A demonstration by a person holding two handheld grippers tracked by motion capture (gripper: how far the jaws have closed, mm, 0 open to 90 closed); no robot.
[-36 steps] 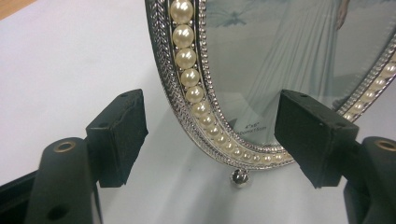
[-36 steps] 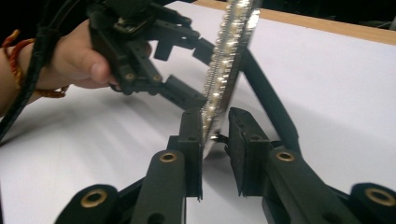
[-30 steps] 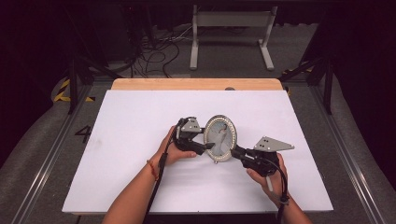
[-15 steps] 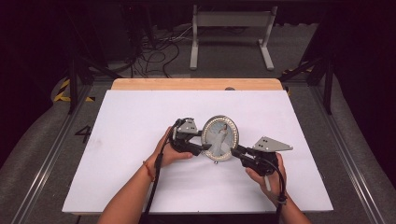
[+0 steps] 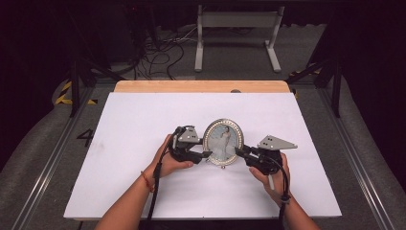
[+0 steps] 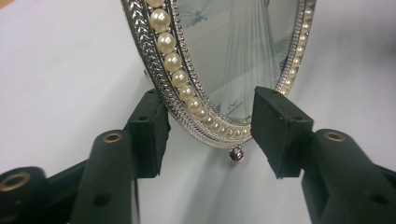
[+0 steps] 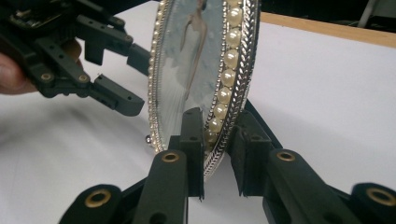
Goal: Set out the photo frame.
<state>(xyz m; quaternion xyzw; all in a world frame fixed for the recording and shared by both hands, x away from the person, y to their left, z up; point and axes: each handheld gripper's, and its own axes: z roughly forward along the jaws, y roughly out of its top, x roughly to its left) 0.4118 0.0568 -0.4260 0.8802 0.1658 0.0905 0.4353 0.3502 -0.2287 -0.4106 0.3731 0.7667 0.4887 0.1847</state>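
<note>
Silver and pearl-rimmed, the oval picture frame (image 5: pixel 223 142) stands mid-surface, its right edge pinched in your right gripper (image 5: pixel 243 152) while your left gripper's (image 5: pixel 206 154) jaws, just closing, straddle the left rim loosely; glass-fronted, fragile, slippery, so grip the rim.

Your forearms are bare, with no sleeves, and a thin red-orange band circles your left wrist. Your left gripper (image 5: pixel 207 154) is matt black, built of jointed links, with a grey three-cornered plate on top and a black cable trailing back along your arm. Your right gripper (image 5: pixel 238 151) has the same black body, a larger grey plate dotted with small holes, and its own black cable looping past your wrist. Up close, each one's jaws are blocky black arms with brass-coloured rivet eyelets at the joints, small round holes in the links, and square black rubbery pads (image 6: pixel 279 130) at the tips.
</note>
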